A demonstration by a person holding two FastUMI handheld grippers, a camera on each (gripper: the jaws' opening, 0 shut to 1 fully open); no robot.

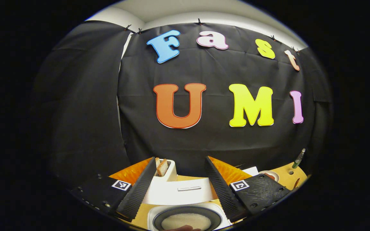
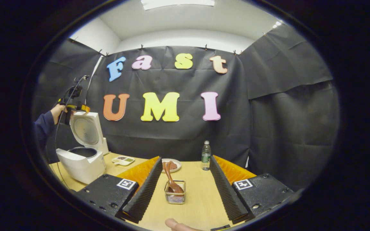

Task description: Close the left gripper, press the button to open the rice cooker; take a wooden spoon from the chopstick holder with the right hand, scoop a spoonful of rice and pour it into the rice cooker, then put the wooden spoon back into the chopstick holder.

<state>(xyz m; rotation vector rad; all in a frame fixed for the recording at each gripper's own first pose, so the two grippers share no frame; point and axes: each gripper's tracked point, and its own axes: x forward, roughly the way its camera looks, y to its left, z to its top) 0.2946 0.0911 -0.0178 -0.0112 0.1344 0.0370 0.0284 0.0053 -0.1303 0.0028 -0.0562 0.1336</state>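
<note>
Rice cooker (image 2: 82,150) open on wooden table (image 2: 194,199)

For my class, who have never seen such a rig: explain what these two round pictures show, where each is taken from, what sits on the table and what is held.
No robot works here: a person holds a two-finger gripper in each hand, and a camera rides on each.

The left gripper view looks along the left gripper, open and empty, above the rice cooker's pot.

The right gripper view looks along the right gripper, also open and empty, towards the chopstick holder with wooden spoons standing in it. Farther left, the rice cooker stands with its lid raised, and a hand holds the other gripper above it. A plate, a water bottle and a small tray also stand on the table.
</note>
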